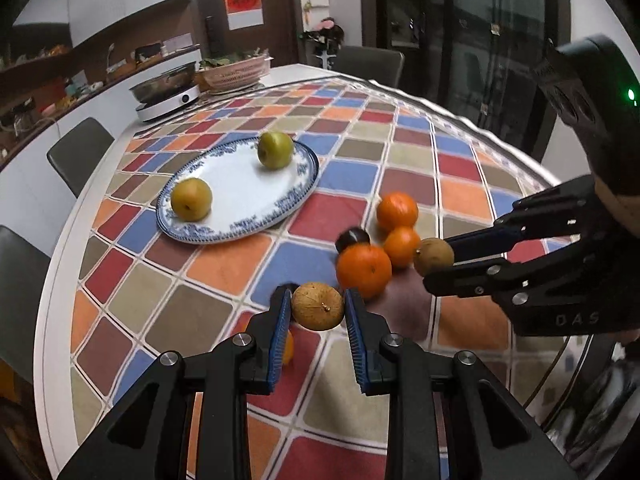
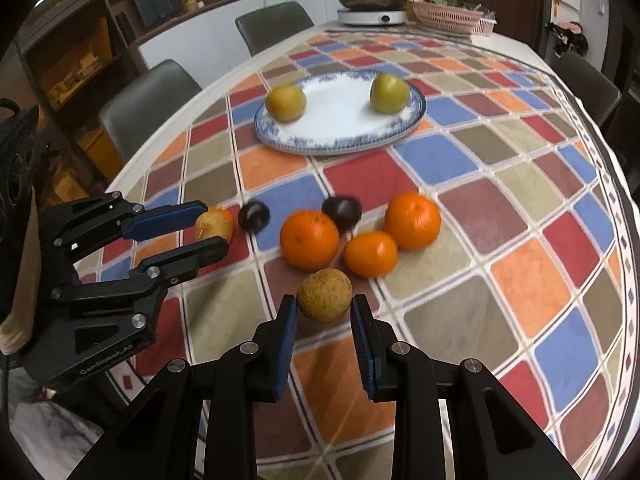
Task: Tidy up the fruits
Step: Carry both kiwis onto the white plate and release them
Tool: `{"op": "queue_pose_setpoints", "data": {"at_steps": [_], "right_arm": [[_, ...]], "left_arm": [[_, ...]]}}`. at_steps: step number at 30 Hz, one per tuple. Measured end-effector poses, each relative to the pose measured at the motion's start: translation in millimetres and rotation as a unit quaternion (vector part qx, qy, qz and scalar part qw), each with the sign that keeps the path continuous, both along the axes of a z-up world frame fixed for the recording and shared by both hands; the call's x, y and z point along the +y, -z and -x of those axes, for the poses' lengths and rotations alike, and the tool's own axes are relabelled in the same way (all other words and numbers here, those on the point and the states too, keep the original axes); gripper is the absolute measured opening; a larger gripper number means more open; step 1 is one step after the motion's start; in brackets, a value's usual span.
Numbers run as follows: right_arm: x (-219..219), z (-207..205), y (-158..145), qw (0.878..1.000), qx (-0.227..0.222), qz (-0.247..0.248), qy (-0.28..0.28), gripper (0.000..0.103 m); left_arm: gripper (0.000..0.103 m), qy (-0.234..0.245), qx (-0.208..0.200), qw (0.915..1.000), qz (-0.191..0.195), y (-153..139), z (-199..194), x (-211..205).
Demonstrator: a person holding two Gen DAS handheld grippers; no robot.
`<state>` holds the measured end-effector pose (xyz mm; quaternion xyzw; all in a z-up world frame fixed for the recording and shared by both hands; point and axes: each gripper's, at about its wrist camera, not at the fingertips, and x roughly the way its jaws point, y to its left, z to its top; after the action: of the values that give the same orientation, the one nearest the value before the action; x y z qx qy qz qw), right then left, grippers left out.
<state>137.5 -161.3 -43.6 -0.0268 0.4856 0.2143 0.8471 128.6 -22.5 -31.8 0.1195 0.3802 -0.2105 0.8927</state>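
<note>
1. The left gripper had its jaws clamped on a brown round fruit, held above the checkered tablecloth.
2. The right gripper had its jaws clamped on a second brown fruit, also lifted off the cloth.
3. Three oranges lay close together in the middle of the table, with two dark plums just behind them.
4. A further orange sat partly hidden behind the left gripper's finger.
5. Beyond the oranges stood a blue-rimmed plate carrying two yellow-green pears, well apart from each other.
6. A cooker with a pan and a pink basket stood at the far end.
</note>
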Motion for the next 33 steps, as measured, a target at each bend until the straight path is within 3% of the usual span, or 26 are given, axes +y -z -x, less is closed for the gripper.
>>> {"op": "queue_pose_setpoints", "data": {"at_steps": [10,21,33], "right_arm": [[12,-49,-38,0.998,-0.056,-0.015,-0.014,0.029],[34,-129,-47,0.998,-0.056,-0.014,-0.029,0.029],[58,-229,-36,0.999,-0.032,0.004,-0.031,0.029]], "left_arm": [[0.028,-0.029,-0.006,0.9991,0.029,-25,-49,16],[0.028,-0.051,0.017,0.9976,0.043,-32,-131,37],[0.028,-0.09,0.072,0.993,0.027,-11,-230,54]]}}
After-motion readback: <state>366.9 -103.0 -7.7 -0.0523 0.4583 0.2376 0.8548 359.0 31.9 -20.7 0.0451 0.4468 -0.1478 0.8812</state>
